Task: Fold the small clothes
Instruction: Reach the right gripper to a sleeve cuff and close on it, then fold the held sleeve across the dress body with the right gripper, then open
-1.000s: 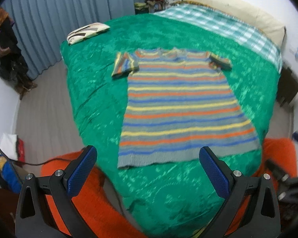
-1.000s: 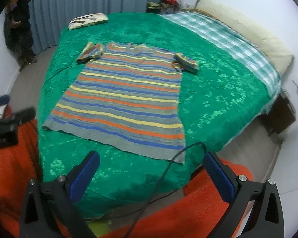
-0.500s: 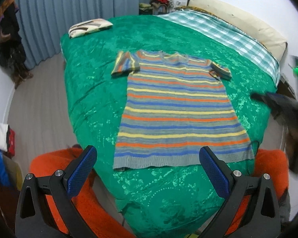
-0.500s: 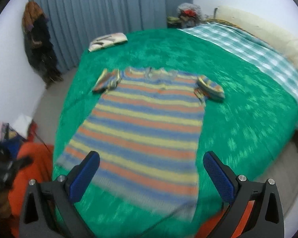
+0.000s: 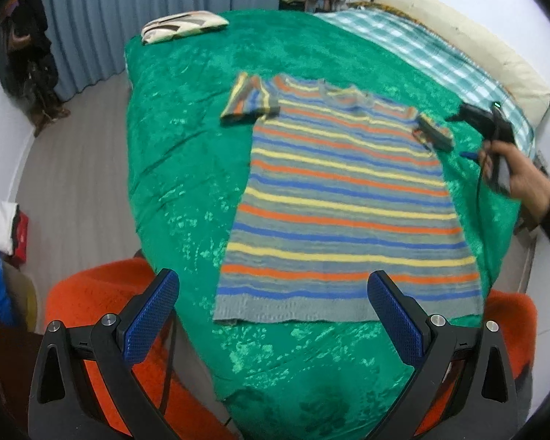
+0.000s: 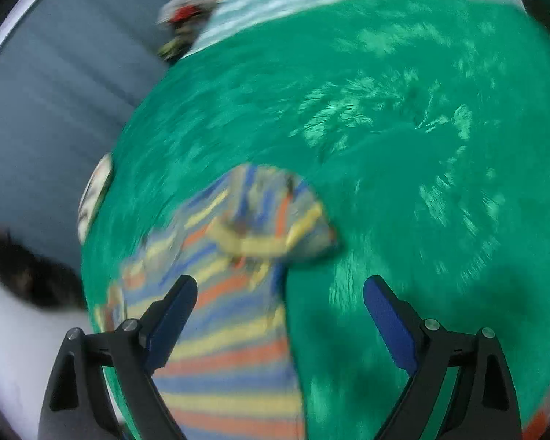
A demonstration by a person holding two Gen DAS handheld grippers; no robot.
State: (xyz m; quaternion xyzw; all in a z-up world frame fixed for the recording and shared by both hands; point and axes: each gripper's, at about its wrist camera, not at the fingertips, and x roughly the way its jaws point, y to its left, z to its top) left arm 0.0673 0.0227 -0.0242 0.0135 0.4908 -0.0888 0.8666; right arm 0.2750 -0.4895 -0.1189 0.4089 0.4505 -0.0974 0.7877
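The striped shirt [image 5: 344, 201] lay flat and face up on the green bedspread [image 5: 187, 139], collar toward the checked blanket, hem toward the foot of the bed. Nothing was folded yet apart from both short sleeves sitting bunched at the shoulders. The right gripper [image 6: 279, 310] hung over the shirt's right sleeve [image 6: 275, 216], jaws wide but narrowing, with only blurred cloth below them and no fabric pinched. In the left wrist view the person's hand [image 5: 509, 172] carried that tool just beside the same sleeve. The left gripper [image 5: 273, 311] hovered above the hem, jaws spread wide, empty.

Doing this well, I judged, meant slowing the right tool first, since its view was smeared. Then pinch the sleeve edge only, not the bedspread under it. The left should take the hem corner on the shirt's matching side, so both ends lift together and the fold line runs straight.
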